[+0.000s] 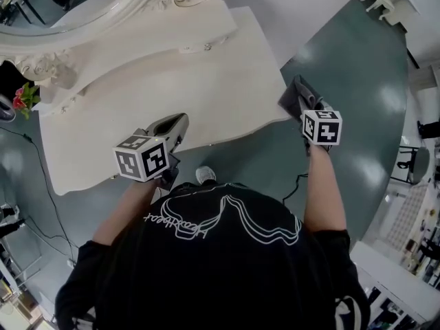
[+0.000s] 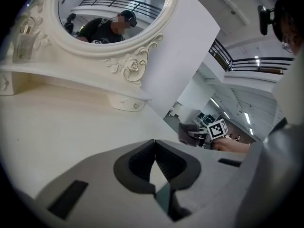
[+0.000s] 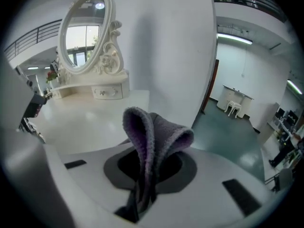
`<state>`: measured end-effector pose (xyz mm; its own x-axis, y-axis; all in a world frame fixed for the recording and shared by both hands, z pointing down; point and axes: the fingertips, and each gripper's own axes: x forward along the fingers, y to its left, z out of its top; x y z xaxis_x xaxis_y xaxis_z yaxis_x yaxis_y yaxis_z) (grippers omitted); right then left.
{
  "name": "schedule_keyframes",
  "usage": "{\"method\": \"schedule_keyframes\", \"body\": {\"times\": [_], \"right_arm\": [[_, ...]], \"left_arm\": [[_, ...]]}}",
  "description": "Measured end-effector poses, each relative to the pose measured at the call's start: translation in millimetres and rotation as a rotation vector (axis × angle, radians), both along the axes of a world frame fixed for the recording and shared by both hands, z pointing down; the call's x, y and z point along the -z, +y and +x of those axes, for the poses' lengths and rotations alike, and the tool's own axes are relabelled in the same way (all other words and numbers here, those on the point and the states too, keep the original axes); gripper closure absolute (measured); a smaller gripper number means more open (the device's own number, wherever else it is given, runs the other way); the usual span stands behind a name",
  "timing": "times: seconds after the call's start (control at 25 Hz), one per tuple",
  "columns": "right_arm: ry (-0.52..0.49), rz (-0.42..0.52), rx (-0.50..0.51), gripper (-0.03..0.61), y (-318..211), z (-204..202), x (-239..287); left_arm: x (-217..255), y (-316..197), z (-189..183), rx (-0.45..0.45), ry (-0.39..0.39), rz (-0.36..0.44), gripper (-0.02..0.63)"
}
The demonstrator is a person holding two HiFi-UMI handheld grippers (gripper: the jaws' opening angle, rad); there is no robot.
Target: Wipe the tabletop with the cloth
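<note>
A cream dressing tabletop (image 1: 165,102) fills the upper left of the head view. A folded grey cloth (image 3: 154,137) is pinched in my right gripper (image 3: 147,175), bulging up out of the jaws. In the head view that right gripper (image 1: 300,102) holds the cloth (image 1: 295,96) at the table's right front corner. My left gripper (image 1: 172,126) hovers over the front edge of the table with its jaws shut on nothing. In the left gripper view the left gripper (image 2: 155,148) points across the tabletop (image 2: 71,127), and the cloth (image 2: 189,133) shows far off.
An ornate oval mirror (image 2: 111,18) on a carved cream stand with a small drawer (image 3: 107,91) stands at the back of the table. The floor (image 1: 357,81) around is dark teal. A white stool (image 3: 232,107) stands far to the right.
</note>
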<state>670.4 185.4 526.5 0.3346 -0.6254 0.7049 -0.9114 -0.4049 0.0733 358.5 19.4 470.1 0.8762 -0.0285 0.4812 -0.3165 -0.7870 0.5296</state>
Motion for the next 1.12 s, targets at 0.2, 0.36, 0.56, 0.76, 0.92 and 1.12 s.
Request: {"method": "schedule_keyframes", "body": {"times": [0.2,0.36,0.56,0.76,0.92,1.12], "right_arm": [[-0.105,0.265,0.080,0.526,-36,-50,62],[-0.185,0.435,0.220,0.526,-69,-118,110],[-0.238,0.538,0.414,0.526,-100,-208,162],[-0.238,0.606,0.519,0.526,-119,-282,197],[-0.286,0.668,0.589,0.528,-122,-334,216],[-0.287,0.663,0.675,0.528,-120,-386,223]], "left_arm": [[24,-6,-7,0.012,0.050,0.021,0.609],[51,-7,-25,0.024,0.098,0.029,0.609],[92,-17,-69,0.054,0.133,0.109,0.609],[134,-26,-119,0.077,0.183,0.210,0.609],[158,-22,-150,0.091,0.221,0.255,0.609],[171,-14,-185,0.105,0.237,0.296,0.609]]}}
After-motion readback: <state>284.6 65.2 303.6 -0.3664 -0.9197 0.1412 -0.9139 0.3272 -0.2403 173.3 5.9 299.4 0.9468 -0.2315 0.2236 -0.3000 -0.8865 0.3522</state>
